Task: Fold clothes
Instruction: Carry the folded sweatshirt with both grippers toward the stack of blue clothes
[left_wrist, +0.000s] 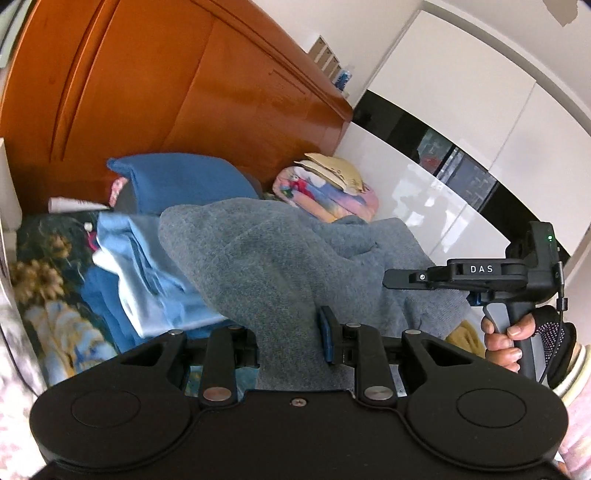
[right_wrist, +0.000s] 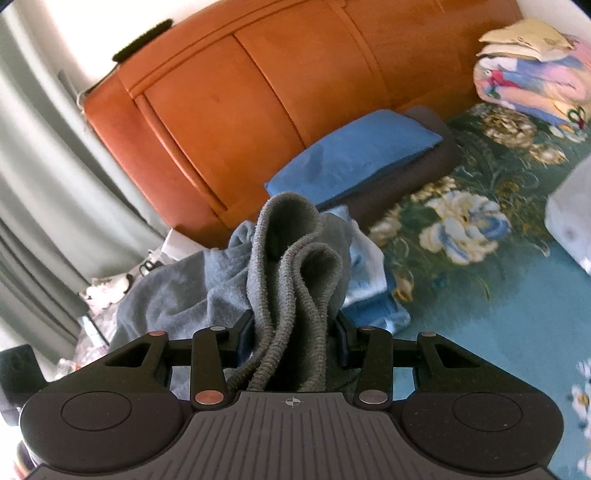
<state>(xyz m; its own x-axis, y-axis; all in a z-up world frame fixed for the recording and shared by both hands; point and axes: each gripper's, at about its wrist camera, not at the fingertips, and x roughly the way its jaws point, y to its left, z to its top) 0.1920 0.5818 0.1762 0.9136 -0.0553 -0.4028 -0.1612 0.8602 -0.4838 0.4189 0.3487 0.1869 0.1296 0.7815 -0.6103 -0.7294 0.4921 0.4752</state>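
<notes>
A stack of light-blue folded clothes (left_wrist: 147, 266) and a blue pillow (right_wrist: 354, 162) lie at 12 o'clock on the floral bedspread (right_wrist: 480, 229). The grey knitted garment (left_wrist: 280, 258) stretches crosswise, bunched between the narrowly parted jaws of the left gripper (left_wrist: 291, 339) and the right gripper (right_wrist: 291, 343). Only the left view shows the hand (left_wrist: 506, 339).

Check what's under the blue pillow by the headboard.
A dark grey cushion lies under the blue pillow, its end sticking out past the pillow on the floral bedspread. The rest of it is covered, and the grey garment hides the near corner.
</notes>
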